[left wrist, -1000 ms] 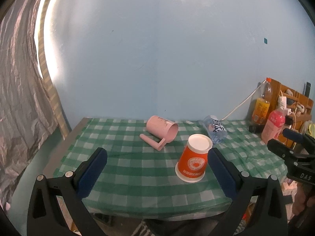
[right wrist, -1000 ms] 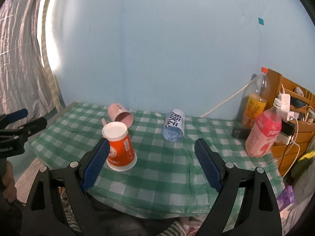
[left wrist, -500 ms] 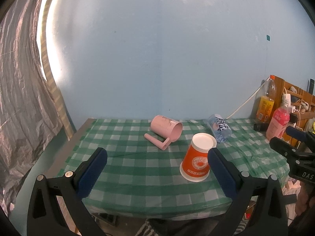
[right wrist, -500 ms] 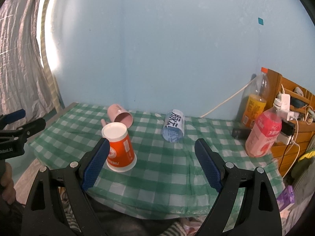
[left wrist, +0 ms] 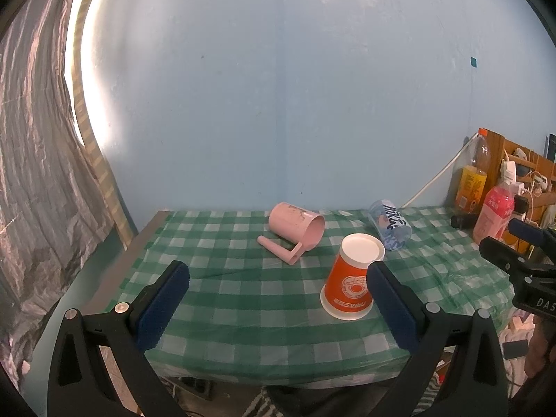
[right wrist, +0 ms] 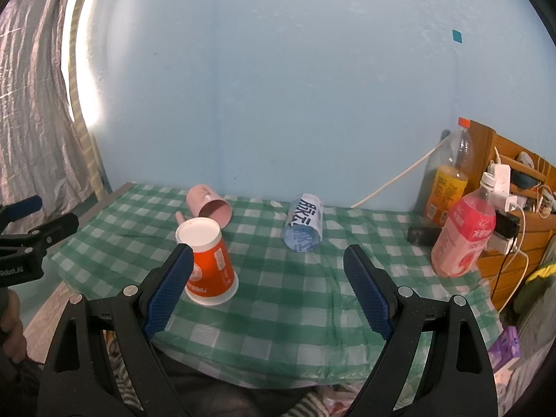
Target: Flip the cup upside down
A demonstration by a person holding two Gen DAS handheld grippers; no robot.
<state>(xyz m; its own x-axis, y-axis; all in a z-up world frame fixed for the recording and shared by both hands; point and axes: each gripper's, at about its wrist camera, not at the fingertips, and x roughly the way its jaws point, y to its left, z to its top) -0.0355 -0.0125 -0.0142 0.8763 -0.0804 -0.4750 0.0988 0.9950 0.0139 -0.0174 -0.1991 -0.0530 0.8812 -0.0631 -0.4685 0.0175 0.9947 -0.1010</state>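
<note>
An orange paper cup [left wrist: 351,278] stands upside down on the green checked tablecloth [left wrist: 243,278], its white base up; it also shows in the right wrist view [right wrist: 207,264]. A pink mug with a handle [left wrist: 295,231] lies on its side behind it, also in the right wrist view [right wrist: 207,205]. A blue-and-white cup [left wrist: 390,224] lies on its side, mouth toward me, and shows in the right wrist view too [right wrist: 303,228]. My left gripper [left wrist: 278,305] is open and empty above the table's front edge. My right gripper [right wrist: 269,286] is open and empty.
An orange drink bottle [right wrist: 448,177] and a pink drink bottle [right wrist: 464,232] stand at the table's right end beside a wooden shelf [right wrist: 521,208] with chargers and cables. A silvery curtain [left wrist: 34,173] hangs at the left. The blue wall is behind.
The left gripper has drawn back and shifted a little; the cups now sit slightly farther in its view. The right gripper has barely moved. The cups have not moved.
</note>
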